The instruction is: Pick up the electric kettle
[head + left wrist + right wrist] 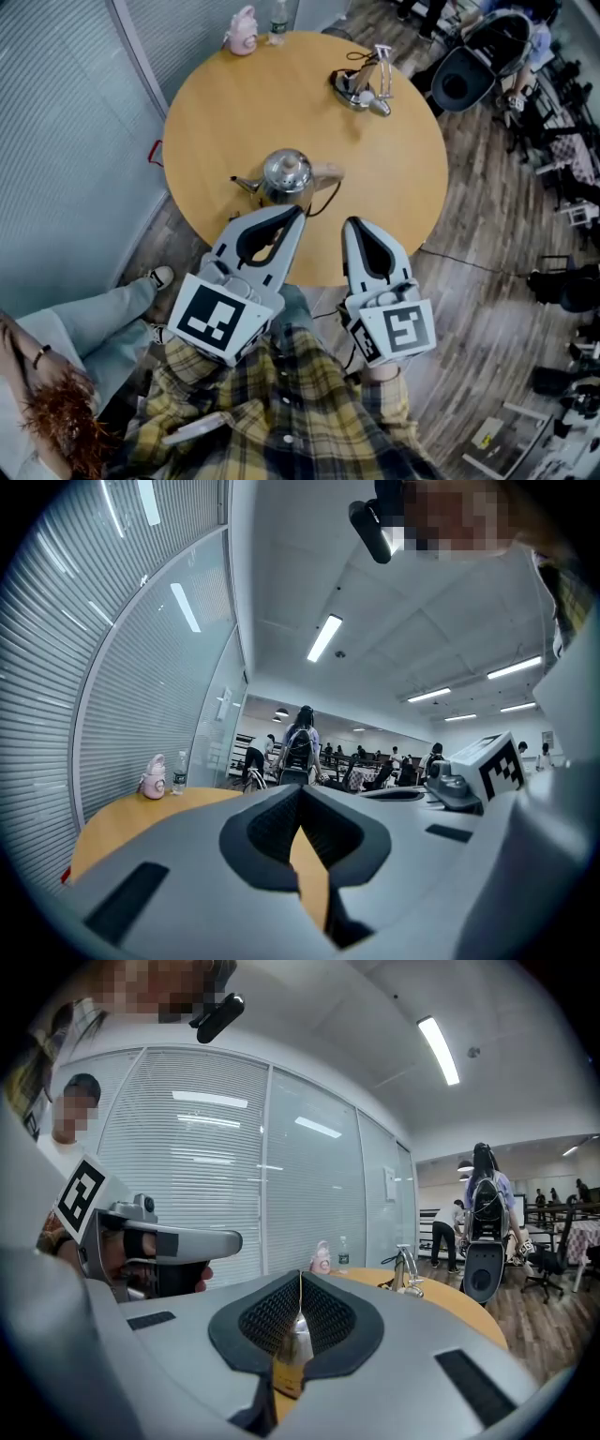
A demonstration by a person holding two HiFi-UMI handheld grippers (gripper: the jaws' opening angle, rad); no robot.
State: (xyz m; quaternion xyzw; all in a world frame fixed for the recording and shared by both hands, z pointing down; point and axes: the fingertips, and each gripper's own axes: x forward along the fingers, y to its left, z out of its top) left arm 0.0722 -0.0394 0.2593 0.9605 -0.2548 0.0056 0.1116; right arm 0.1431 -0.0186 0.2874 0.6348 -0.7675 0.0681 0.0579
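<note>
Here, the left gripper (298, 212) and the right gripper (353, 223) hung just short of the electric kettle (286, 174), which had not yet been lifted.
The electric kettle stood upright on the round wooden surface (394, 159), near the edge closest to the person. In the head view its spout (246, 184) lay to the left and its handle (328, 172) to the right. Both grippers pointed at it side by side, near it but with no contact visible. The jaws of each were pressed together at the tips and held nothing. This pairing probably set one gripper toward each side of the body, and the jaws would have to part before any grip. A pink bottle (242, 31) and a metal stand (364, 84) stood well apart at the far side, clear of the reach.
</note>
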